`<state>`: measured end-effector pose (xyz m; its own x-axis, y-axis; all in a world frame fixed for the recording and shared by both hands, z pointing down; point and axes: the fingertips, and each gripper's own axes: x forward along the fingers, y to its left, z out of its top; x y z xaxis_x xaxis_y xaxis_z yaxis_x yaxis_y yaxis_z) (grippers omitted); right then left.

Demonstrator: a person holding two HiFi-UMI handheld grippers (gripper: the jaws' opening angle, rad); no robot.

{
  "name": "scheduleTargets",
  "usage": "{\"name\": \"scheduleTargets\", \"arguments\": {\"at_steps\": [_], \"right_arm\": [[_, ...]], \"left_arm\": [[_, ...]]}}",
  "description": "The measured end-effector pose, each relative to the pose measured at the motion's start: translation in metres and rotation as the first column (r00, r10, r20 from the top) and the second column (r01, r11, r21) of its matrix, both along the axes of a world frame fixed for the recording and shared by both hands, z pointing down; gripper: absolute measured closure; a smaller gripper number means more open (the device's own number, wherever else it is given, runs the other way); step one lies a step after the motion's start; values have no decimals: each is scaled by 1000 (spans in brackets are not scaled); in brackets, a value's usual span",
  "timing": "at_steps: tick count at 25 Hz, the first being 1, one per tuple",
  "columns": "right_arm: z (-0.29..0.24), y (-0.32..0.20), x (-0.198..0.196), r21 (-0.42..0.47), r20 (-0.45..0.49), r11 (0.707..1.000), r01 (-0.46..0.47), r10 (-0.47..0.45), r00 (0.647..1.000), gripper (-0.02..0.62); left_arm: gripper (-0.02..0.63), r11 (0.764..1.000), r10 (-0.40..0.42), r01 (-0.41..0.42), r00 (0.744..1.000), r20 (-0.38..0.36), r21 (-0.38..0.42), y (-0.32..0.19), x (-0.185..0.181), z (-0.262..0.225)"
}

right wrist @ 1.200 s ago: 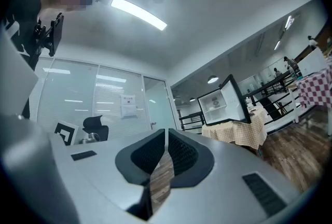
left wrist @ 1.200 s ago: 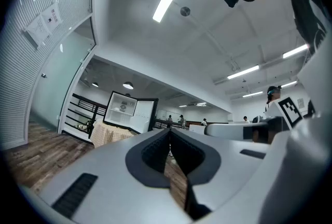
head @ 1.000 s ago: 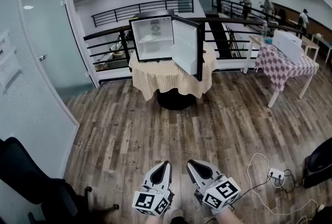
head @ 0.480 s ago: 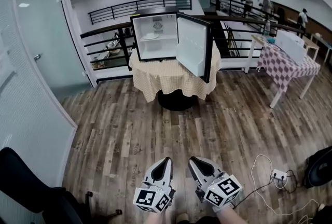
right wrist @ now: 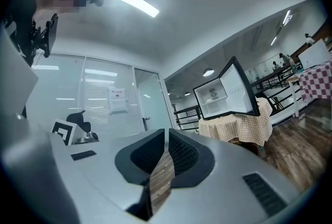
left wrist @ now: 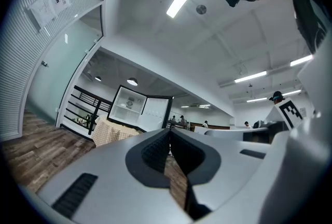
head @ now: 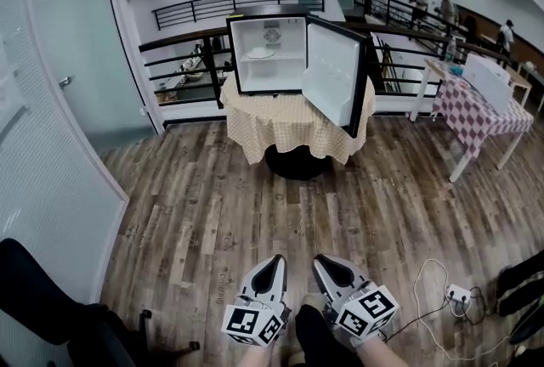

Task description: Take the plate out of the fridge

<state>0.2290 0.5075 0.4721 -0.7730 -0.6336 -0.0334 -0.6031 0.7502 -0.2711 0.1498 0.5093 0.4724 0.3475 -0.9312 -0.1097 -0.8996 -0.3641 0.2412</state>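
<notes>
Both left claw [head: 275, 261] and right claw [head: 320, 261] shut; fridge [head: 330, 72] now nearer.

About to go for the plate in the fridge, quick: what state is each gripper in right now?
The grey left gripper: closed, holding nothing.
The grey right gripper: closed, holding nothing.

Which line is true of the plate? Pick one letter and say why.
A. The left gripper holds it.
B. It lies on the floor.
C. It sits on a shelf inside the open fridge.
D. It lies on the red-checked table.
C: the pale plate rests on the upper shelf inside the fridge, whose door stands open.
</notes>
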Motion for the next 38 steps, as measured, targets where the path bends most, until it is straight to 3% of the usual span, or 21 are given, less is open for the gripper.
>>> {"name": "scheduleTargets", "arguments": {"at_steps": [5,12,38], "right_arm": [[5,-34,-14,0,21,1000,-14,14,1000,548],[5,-76,-44,-10,31,999,50,-49,998,548],[3,-238,-73,-8,5,994,109,-109,994,554]], "left_arm": [[597,1000,-7,7,1000,29,-2,-26,-13,3],[597,999,-27,28,999,41,-23,-70,-34,1],[598,999,29,-28,999,42,-35,-241,-36,0]]}}
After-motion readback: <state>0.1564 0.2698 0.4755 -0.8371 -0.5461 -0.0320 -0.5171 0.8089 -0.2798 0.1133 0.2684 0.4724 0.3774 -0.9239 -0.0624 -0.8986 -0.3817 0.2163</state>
